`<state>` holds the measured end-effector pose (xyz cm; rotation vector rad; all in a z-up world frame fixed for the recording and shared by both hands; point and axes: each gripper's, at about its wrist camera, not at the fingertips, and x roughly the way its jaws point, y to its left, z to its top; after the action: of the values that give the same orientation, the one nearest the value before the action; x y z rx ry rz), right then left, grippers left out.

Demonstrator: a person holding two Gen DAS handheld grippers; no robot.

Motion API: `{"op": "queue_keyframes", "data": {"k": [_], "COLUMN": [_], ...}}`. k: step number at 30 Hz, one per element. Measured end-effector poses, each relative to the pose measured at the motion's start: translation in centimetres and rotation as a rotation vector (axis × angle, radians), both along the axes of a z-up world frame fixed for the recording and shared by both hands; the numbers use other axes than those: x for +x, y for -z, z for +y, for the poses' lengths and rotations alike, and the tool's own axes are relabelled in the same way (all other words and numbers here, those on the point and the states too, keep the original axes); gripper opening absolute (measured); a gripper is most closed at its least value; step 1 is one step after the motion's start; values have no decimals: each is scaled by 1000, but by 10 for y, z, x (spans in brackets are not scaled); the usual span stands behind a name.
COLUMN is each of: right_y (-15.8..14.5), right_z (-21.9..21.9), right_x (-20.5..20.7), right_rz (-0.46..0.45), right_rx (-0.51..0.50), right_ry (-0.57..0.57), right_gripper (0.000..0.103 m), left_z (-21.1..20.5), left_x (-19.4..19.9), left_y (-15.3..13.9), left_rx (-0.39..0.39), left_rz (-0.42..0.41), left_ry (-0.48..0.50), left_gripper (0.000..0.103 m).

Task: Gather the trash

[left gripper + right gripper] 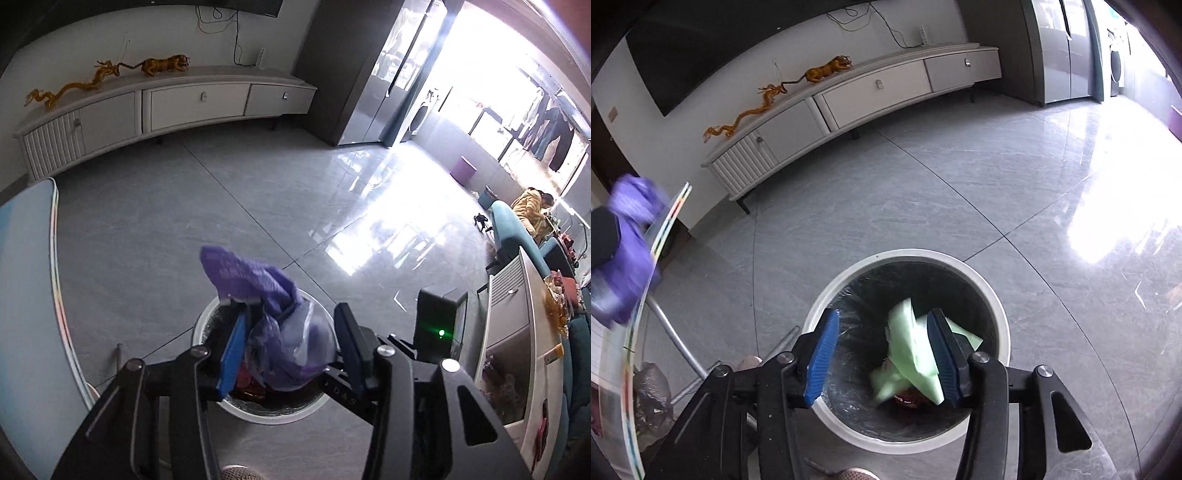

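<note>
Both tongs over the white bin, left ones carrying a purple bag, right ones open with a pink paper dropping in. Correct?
Nearly. The paper below the right tongs is pale green, not pink, as the right wrist view shows. The rest holds: both tongs hang over the white bin, the right ones are open, and the left tongs carry the purple bag.

Crumpled purple bag (266, 295) hangs above the white-rimmed bin (997, 295), where pale green paper (912, 354) lies.

You're in a home living room; a low TV cabinet (166, 107) holds golden figurines (827, 72); a sofa (517, 229) and hanging laundry (550, 133) stand nearby.
</note>
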<state>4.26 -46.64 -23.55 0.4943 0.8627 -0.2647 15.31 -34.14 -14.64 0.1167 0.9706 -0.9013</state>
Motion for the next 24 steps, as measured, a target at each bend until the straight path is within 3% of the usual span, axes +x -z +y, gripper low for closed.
{"op": "queue_keyframes", "data": {"k": [5,11,15,24], "right_y": [-2,-27,-50,-102], "right_z": [-1,16,45,131], "right_x": [-5,-4,-2,-2], "right_rz": [18,-5,-45,-147], "right_rx": [-27,-80,-116,-175], "right_ry": [25,31,-13,-138], "right_gripper": [50,54,58,69], "left_z": [-3,28,58,149], "left_x": [5,-3,-6,-26], "left_y": [-1,-9,-17,-49], "left_rx": [24,142,196,221], "left_rz": [-26,-167,-244,-354], "left_ry": [-23,-145,-231,-424], "left_gripper": [51,51,51,51]}}
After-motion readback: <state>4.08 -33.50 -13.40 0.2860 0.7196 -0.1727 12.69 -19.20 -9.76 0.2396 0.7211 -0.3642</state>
